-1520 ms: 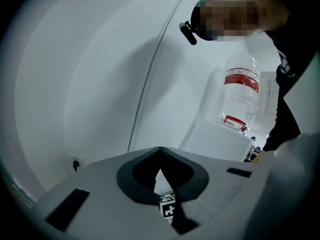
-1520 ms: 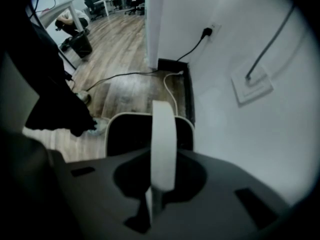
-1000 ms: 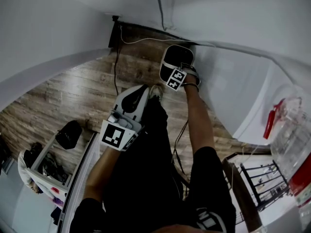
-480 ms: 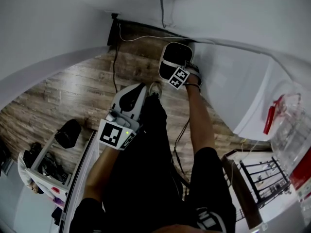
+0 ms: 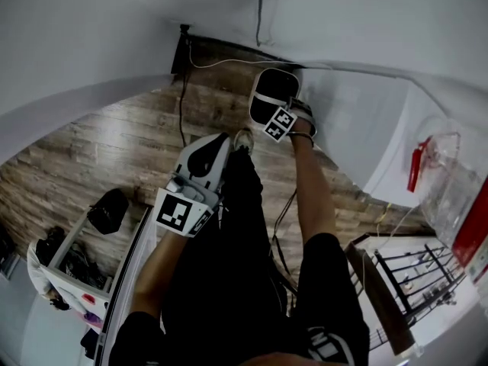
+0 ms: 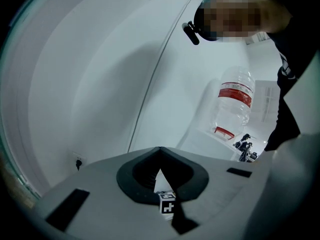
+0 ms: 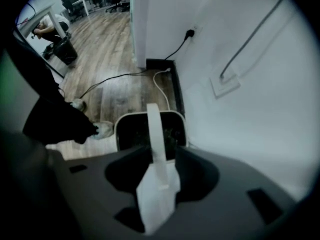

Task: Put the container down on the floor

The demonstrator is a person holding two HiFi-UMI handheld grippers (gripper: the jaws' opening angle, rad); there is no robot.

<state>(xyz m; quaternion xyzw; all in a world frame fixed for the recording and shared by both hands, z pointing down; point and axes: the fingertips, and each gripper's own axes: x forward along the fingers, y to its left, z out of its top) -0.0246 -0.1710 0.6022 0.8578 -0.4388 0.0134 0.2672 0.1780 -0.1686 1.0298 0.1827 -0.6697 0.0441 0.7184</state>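
Observation:
The container (image 5: 274, 88) is a white bin with a dark inside, standing on the wooden floor against the white wall. In the right gripper view its rim (image 7: 143, 116) lies just below the jaws, and its white strap handle (image 7: 156, 134) rises between them. My right gripper (image 5: 283, 105) hovers over the bin with its jaws opening. The handle sits in the gap with space on both sides (image 7: 160, 156). My left gripper (image 5: 219, 142) is held up beside the person's leg, away from the bin. Its jaws meet at the tips (image 6: 160, 150) and hold nothing.
A black cable (image 5: 181, 105) and a white cable (image 7: 161, 86) run over the floor to a wall socket (image 7: 190, 33). The person's shoe (image 5: 243, 139) is next to the bin. A dark bag (image 5: 107, 210) lies at left, and a large water bottle (image 6: 234, 101) and a black rack (image 5: 415, 277) are at right.
The right gripper and the bin stay in almost the same place by the wall. The left gripper has barely moved. The head view has shifted a little at the right edge.

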